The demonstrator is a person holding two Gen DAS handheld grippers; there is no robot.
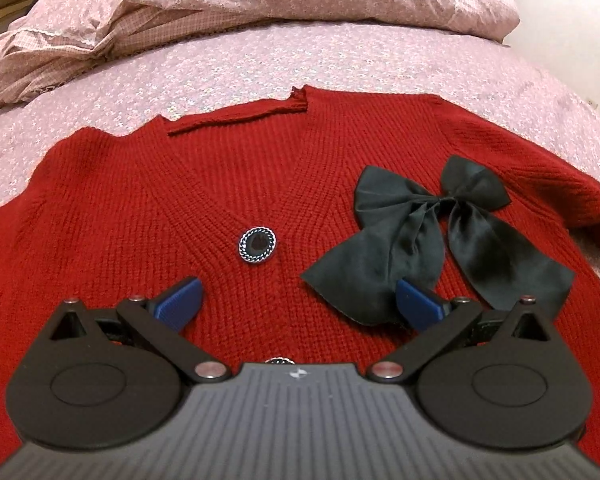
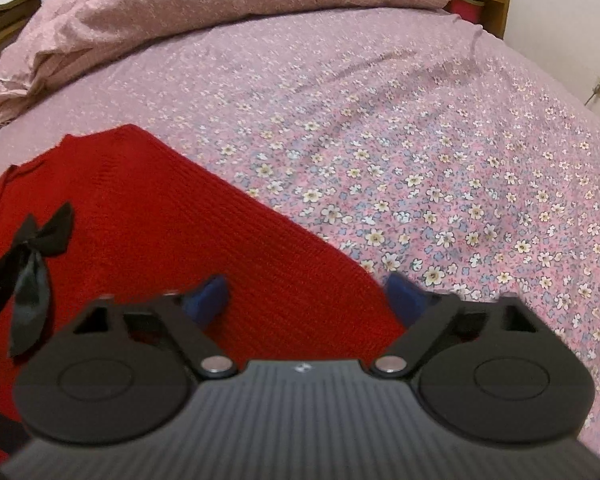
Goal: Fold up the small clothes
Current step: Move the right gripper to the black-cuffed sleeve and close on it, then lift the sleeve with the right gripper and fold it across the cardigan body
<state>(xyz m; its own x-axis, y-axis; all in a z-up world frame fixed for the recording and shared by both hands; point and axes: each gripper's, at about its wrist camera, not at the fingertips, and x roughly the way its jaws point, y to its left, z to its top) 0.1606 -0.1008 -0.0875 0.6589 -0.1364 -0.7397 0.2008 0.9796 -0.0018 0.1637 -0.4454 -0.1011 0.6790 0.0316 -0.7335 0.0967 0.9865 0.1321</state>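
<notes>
Cardigan [image 1: 148, 200] is laid flat on bed [image 2: 420, 140], unfolded. Left gripper [image 1: 298, 304] is spread over its front; right gripper [image 2: 306, 300] is spread astride its side edge. Pinching that edge is judged next.

text: none legible | labels: none | brands: none | numbers: none

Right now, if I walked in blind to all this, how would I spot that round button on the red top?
Start at the bed with the pink floral sheet, then find the red knit cardigan spread flat on it. Near the bottom of its V-neck, left of the black satin bow, sits the round button. It has a dark centre ringed by a silvery chain-like rim, the only shiny thing on the plain knit.
</notes>
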